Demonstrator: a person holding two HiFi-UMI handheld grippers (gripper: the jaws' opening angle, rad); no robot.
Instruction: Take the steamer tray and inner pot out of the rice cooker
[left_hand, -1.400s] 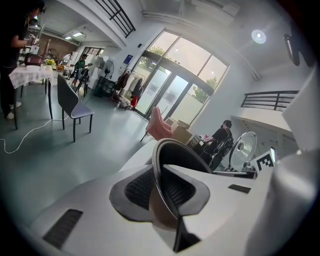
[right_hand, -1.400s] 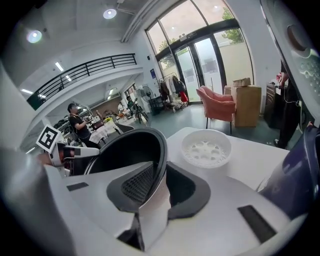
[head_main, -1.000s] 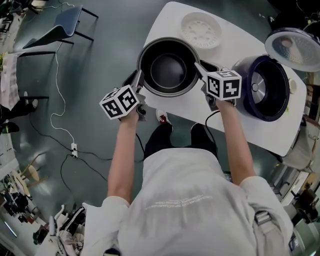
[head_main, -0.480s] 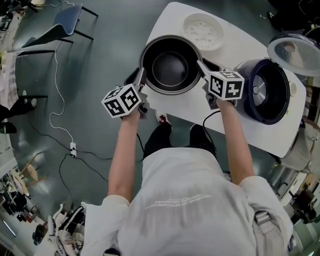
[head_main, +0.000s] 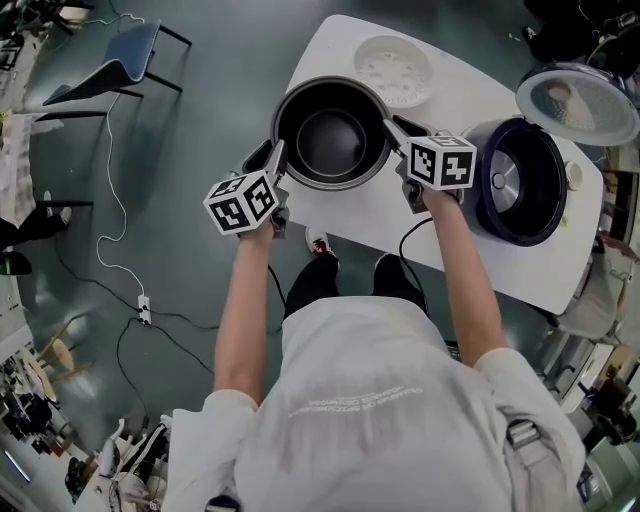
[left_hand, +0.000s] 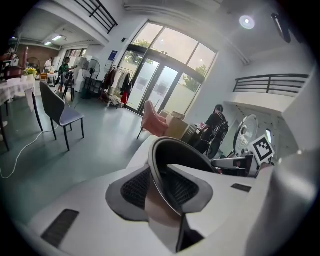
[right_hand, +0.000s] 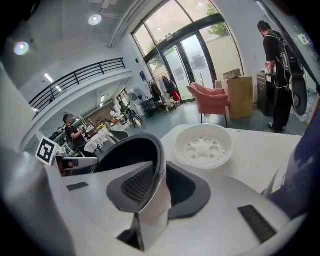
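Dark inner pot (head_main: 330, 140) rim: right gripper (head_main: 390, 129) pinches it, left gripper (head_main: 278, 157) just opened astride.

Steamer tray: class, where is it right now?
In the head view the white steamer tray lies at the far end of the table, just beyond the inner pot and left of the open rice cooker.

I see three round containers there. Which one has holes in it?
The white steamer tray, shallow and pierced all over. The inner pot is dark and solid; the rice cooker is deep and blue.
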